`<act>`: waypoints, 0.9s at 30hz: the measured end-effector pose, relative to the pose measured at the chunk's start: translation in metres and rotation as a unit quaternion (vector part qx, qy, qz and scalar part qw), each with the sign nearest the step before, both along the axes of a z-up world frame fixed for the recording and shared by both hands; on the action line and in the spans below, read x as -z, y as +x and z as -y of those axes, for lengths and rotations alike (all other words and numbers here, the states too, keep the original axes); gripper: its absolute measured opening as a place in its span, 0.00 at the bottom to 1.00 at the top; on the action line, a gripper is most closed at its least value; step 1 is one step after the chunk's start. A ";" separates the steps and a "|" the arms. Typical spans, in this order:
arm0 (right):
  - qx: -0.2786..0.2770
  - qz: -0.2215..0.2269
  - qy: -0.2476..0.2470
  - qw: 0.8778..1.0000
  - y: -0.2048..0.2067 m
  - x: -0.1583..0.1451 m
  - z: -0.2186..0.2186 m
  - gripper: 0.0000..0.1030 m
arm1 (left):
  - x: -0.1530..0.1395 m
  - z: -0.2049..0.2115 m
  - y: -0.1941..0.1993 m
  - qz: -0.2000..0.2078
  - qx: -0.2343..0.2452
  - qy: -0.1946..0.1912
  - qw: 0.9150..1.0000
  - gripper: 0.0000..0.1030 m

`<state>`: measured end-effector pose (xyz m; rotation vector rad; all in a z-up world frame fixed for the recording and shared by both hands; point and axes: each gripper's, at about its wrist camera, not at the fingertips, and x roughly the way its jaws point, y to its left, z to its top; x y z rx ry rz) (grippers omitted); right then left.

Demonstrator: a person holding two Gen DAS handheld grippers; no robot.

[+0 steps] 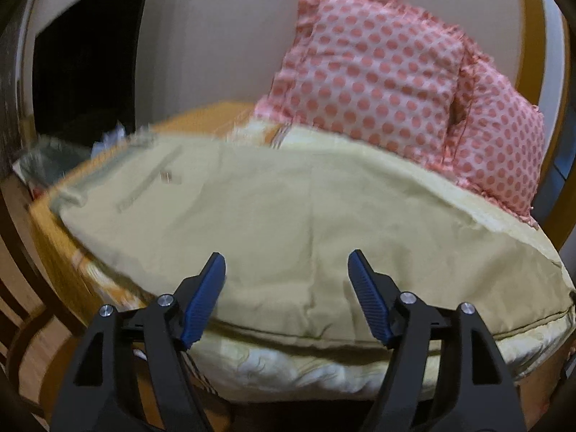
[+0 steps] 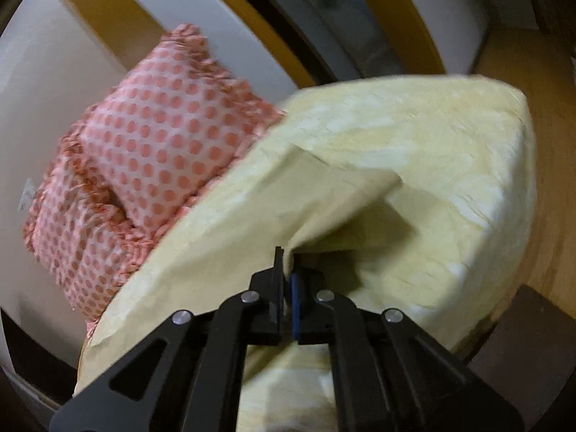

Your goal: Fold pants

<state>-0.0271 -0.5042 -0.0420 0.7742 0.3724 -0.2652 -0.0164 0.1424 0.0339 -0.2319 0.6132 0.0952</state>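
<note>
The pants are pale khaki and lie spread over a bed in the left wrist view, hem near me. My left gripper is open and empty, its blue pads hovering just above the cloth near its front edge. In the right wrist view my right gripper is shut on a fold of the pants and holds it lifted above the bed, the cloth draping away to the left.
A pink polka-dot pillow stands against the wall behind the pants; it also shows in the right wrist view. A pale yellow bedspread covers the mattress. A wooden bed frame runs along the left. A wooden floor lies to the right.
</note>
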 end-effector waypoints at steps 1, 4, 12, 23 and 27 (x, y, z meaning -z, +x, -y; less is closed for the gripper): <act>-0.012 0.010 -0.011 1.000 0.005 -0.011 -0.007 0.03 | 0.004 -0.001 0.000 0.000 -0.001 0.000 1.000 0.70; -0.093 0.055 -0.047 0.993 0.032 -0.058 -0.053 0.03 | 0.005 0.000 -0.003 0.006 -0.003 0.004 1.000 0.70; -0.455 0.065 -0.159 0.874 0.092 -0.091 -0.301 0.05 | -0.011 -0.017 -0.015 0.027 -0.030 -0.023 0.999 0.70; -0.469 0.027 -0.323 0.822 0.060 -0.064 -0.379 0.56 | -0.007 -0.091 -0.036 0.034 -0.160 -0.025 0.986 0.70; -0.480 -0.056 -0.343 0.805 0.083 -0.038 -0.389 0.55 | -0.005 -0.122 -0.034 0.036 -0.196 -0.058 0.978 0.70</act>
